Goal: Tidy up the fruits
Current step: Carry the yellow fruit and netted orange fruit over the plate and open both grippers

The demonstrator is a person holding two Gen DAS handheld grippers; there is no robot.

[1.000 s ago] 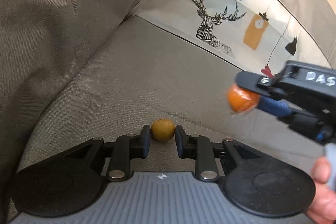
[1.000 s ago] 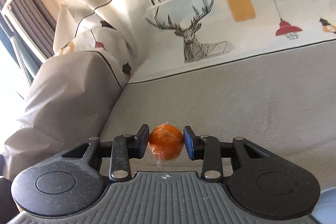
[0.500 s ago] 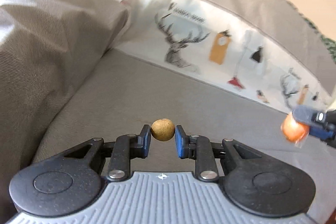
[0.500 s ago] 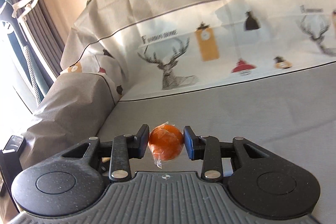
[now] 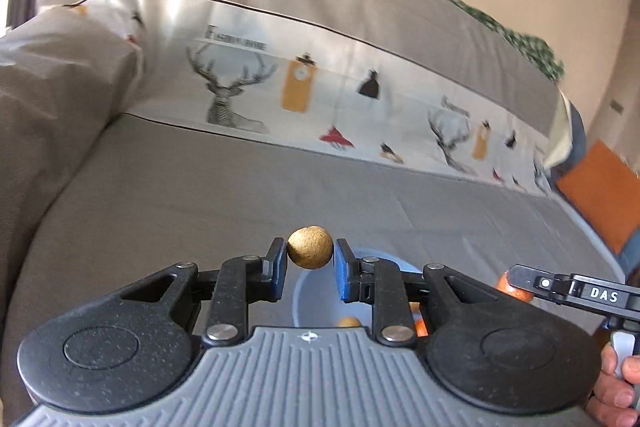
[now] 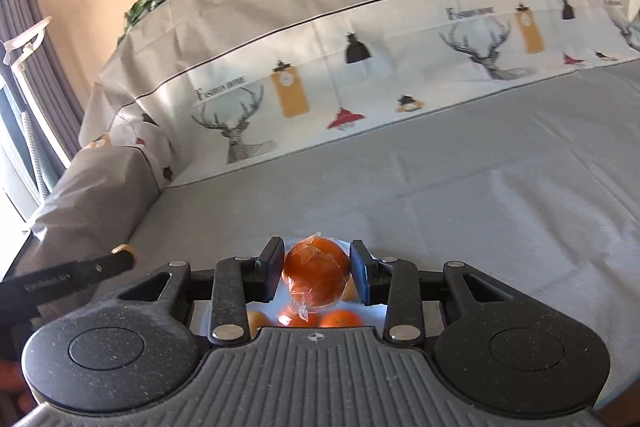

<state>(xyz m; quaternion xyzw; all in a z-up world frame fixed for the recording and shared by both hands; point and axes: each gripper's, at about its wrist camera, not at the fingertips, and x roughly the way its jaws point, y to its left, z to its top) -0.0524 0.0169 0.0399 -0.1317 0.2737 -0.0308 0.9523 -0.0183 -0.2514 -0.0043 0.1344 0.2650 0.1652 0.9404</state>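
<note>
Holding a small brown fruit (image 5: 310, 247) clamped in my left hand-held gripper (image 5: 310, 269) and a wrapped orange (image 6: 316, 273) clamped in my right hand-held gripper (image 6: 316, 277), both above the white bowl (image 6: 382, 309) of fruit on the sofa (image 6: 480, 195).

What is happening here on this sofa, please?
A person is sorting fruit with a handheld gripper in each hand. The left gripper is shut on a small brown fruit. The right gripper is shut on an orange wrapped in clear plastic. Both are held over a pale bowl on the grey sofa seat, and some orange fruits already lie in it. Neither fruit has been let go yet.
</note>
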